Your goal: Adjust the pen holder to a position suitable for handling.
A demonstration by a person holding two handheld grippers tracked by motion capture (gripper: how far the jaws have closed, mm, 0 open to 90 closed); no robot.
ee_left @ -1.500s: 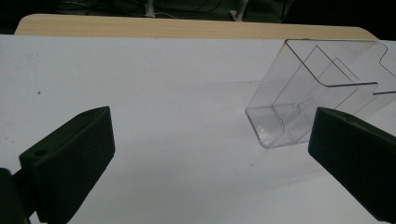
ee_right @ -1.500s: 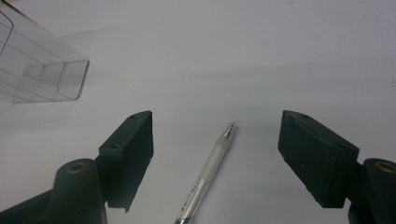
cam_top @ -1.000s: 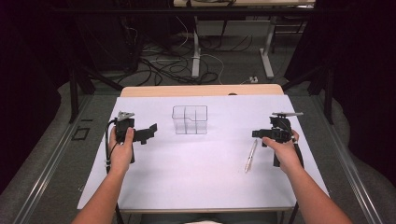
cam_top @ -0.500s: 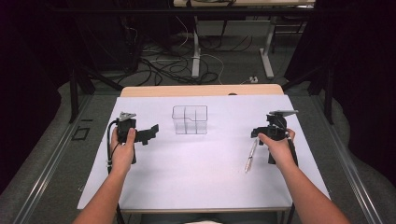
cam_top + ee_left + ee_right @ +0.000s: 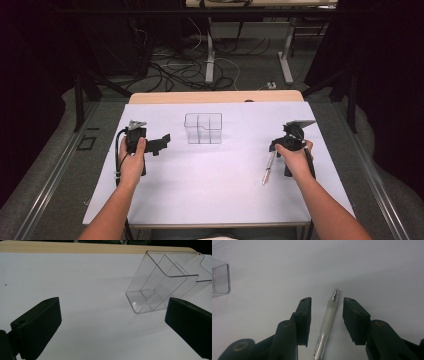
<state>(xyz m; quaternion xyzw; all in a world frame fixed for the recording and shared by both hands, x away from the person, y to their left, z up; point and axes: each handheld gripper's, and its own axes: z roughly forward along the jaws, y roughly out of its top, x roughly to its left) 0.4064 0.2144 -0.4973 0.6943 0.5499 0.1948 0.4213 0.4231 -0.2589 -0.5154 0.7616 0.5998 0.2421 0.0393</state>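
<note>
Pen (image 5: 329, 315) lies flat, tip pointing away from the person.

Both arms bare, no sleeves. Left hand-held gripper (image 5: 161, 144): matte black body, chunky rectangular jaws, grey three-cornered plate on top, black cable looping off its left side. Right hand-held gripper (image 5: 274, 146): same black build, round screw bosses near the jaw ends, brass-ringed pivots lower down.

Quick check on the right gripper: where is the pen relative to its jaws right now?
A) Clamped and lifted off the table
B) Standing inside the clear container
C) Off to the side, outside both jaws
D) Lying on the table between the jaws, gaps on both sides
D: in the right gripper view the pen lies on the table inside the right gripper, whose jaws have just been closing, neither touching it yet.
</note>
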